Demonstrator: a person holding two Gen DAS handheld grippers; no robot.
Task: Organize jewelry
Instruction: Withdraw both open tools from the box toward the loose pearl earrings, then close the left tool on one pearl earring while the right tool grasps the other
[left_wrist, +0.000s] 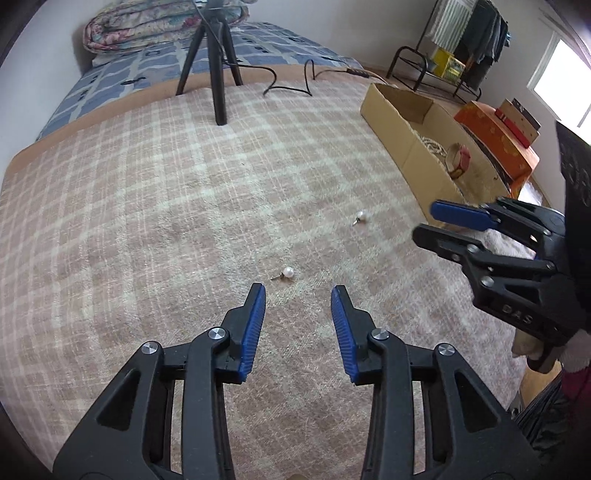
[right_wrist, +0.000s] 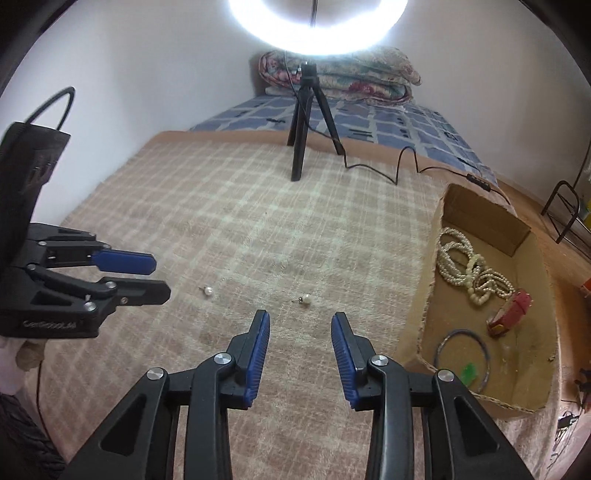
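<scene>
Two pearl stud earrings lie apart on the checked pink blanket (left_wrist: 147, 203). One earring (left_wrist: 288, 273) rests just ahead of my left gripper (left_wrist: 298, 291), which is open with nothing between its blue pads. The other earring (right_wrist: 306, 299) lies just beyond my right gripper (right_wrist: 300, 317), also open and empty. Each gripper shows from the side in the other view: the right gripper (left_wrist: 424, 221) and the left gripper (right_wrist: 161, 277), with the first earring (right_wrist: 208, 291) near its tips. A cardboard box (right_wrist: 424, 295) to the right holds pearl necklaces (right_wrist: 469, 266), a red watch (right_wrist: 511, 310) and a bangle (right_wrist: 461, 360).
A black tripod (right_wrist: 301, 140) with a ring light (right_wrist: 317, 29) stands at the blanket's far edge, its cable (right_wrist: 399, 166) trailing toward the box. A folded quilt (right_wrist: 354, 77) lies behind it. An orange box (left_wrist: 498, 140) and a clothes rack (left_wrist: 472, 33) stand beyond the cardboard box.
</scene>
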